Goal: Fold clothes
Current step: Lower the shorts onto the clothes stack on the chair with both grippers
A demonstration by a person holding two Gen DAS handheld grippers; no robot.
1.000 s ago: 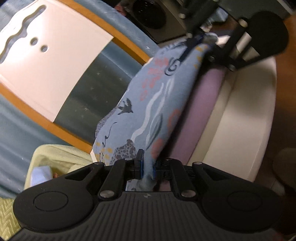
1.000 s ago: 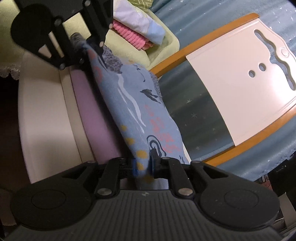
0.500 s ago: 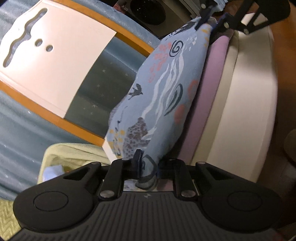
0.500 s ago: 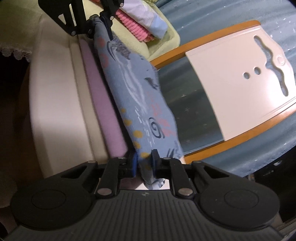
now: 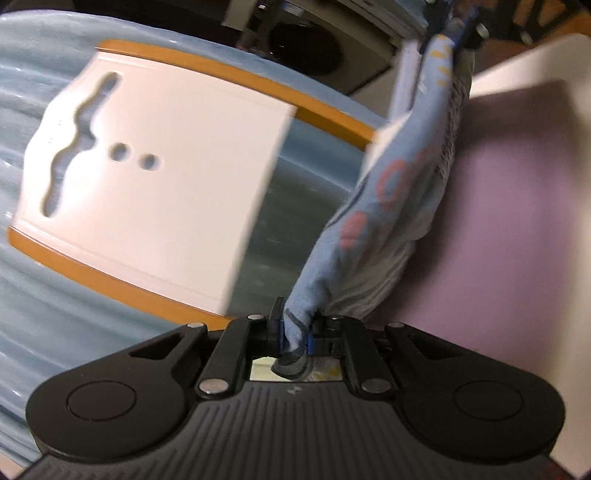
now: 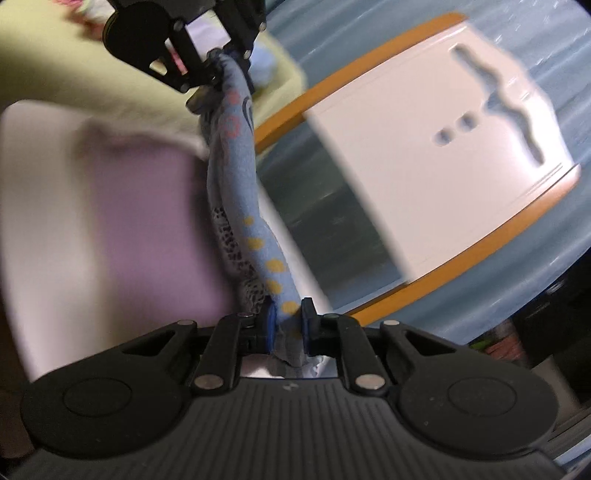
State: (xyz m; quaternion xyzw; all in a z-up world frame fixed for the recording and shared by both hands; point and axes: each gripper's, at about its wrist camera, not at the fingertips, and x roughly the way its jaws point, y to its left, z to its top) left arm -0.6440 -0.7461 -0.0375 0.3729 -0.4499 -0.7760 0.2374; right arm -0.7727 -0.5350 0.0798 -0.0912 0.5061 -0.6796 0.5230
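Note:
A blue patterned garment (image 5: pixel 388 206) with pink rings and yellow dots hangs stretched between both grippers, seen nearly edge-on. My left gripper (image 5: pixel 293 330) is shut on one end of it. My right gripper (image 6: pixel 286 323) is shut on the other end of the garment (image 6: pixel 236 177). Each gripper shows in the other's view: the right gripper (image 5: pixel 456 31) at the top of the left wrist view, the left gripper (image 6: pixel 218 72) at the top of the right wrist view. Beneath the cloth lies a lilac pad (image 5: pixel 517 206) on a cream surface (image 6: pixel 22 221).
A white board with an orange rim and cut-outs (image 5: pixel 155 173) lies on blue fabric (image 5: pixel 44 332) beside the garment. A pale green cloth (image 6: pixel 66 70) with folded items sits beyond the left gripper. Dark equipment (image 5: pixel 303 48) stands at the far side.
The garment has turned from a broad face to nearly edge-on and is pulled tighter between the grippers. Both cameras swung, so the lilac pad now fills more of each view.

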